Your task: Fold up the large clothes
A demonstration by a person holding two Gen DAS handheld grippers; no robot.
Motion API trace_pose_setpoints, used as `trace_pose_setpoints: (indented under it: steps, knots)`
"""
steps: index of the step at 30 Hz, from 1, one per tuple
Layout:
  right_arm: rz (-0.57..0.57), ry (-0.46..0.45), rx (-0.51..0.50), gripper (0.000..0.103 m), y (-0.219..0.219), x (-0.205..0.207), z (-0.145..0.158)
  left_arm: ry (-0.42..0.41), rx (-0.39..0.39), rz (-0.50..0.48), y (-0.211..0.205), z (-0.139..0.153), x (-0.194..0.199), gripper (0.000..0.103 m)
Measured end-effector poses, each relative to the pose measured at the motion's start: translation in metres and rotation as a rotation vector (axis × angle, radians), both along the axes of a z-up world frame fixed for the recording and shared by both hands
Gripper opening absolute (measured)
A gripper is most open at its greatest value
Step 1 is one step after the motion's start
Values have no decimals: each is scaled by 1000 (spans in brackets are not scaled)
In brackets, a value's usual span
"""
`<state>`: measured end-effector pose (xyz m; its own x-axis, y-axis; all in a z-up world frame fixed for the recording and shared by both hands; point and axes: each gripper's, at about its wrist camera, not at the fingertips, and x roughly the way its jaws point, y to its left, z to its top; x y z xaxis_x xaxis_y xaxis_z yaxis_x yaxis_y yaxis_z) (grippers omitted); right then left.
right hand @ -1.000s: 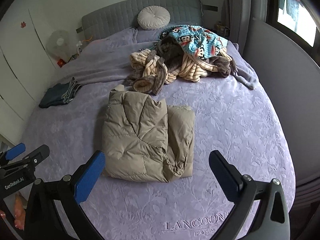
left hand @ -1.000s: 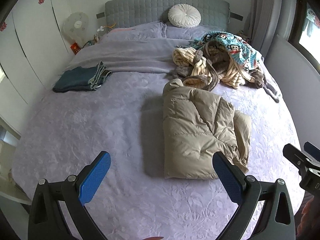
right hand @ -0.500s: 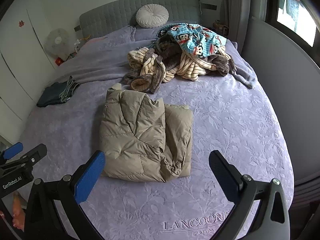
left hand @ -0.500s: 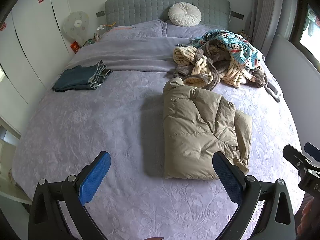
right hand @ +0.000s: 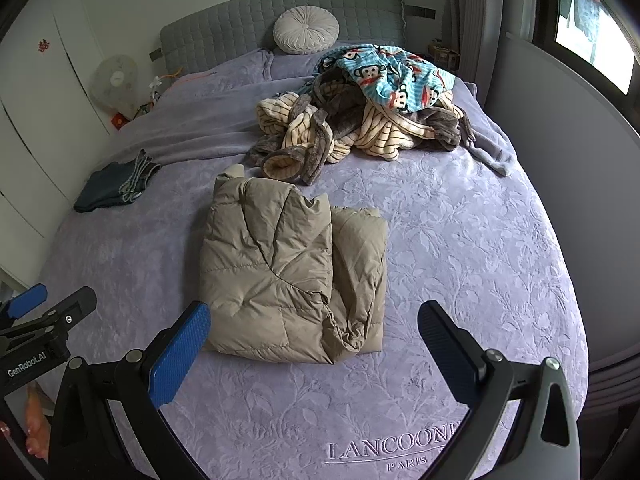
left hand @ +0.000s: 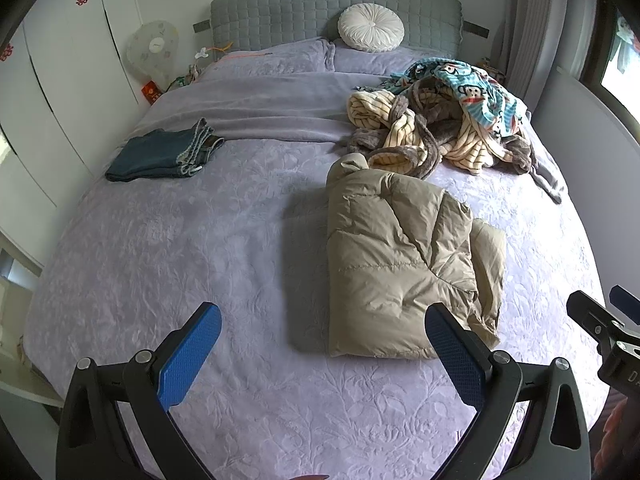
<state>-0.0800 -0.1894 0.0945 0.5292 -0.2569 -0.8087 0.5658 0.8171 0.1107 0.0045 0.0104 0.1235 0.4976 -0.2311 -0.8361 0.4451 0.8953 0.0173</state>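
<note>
I hold my left gripper (left hand: 322, 344) and right gripper (right hand: 314, 342) level above the bedspread (left hand: 160, 248), fingers spread wide, grasping nothing. The folded beige down jacket (left hand: 396, 264) lies ahead of both.

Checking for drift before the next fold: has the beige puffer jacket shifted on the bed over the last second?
No. The beige puffer jacket lies folded at the same spot, its top edge just short of the striped robe in the pile; only the cameras shift slightly.
</note>
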Motion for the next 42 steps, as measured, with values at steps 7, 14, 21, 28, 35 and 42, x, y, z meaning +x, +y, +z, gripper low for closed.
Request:
trace_pose_setpoints:
  steps: [7,14,21,28,35,42]
  knots:
    - [0,1,4,103,0,-1,-1,3,4,4,0,-4,-1,102]
    - [3,2,4,103,-1,-1,-2,4,4,4,0,-4,-1,102]
    - [2,3,4,103,-2,-1,-2,4,4,5,0,-5,-1,102]
    - [4,4,3,103,-2,-1,-2,5,4,4,-1,-5,0,102]
    - [6,5,4,103,-3,1,-1,6,5,3,-1,-6,1,102]
    - [7,6,4,103,-4,-1,-3,7,6,3,-2,-6,2,102]
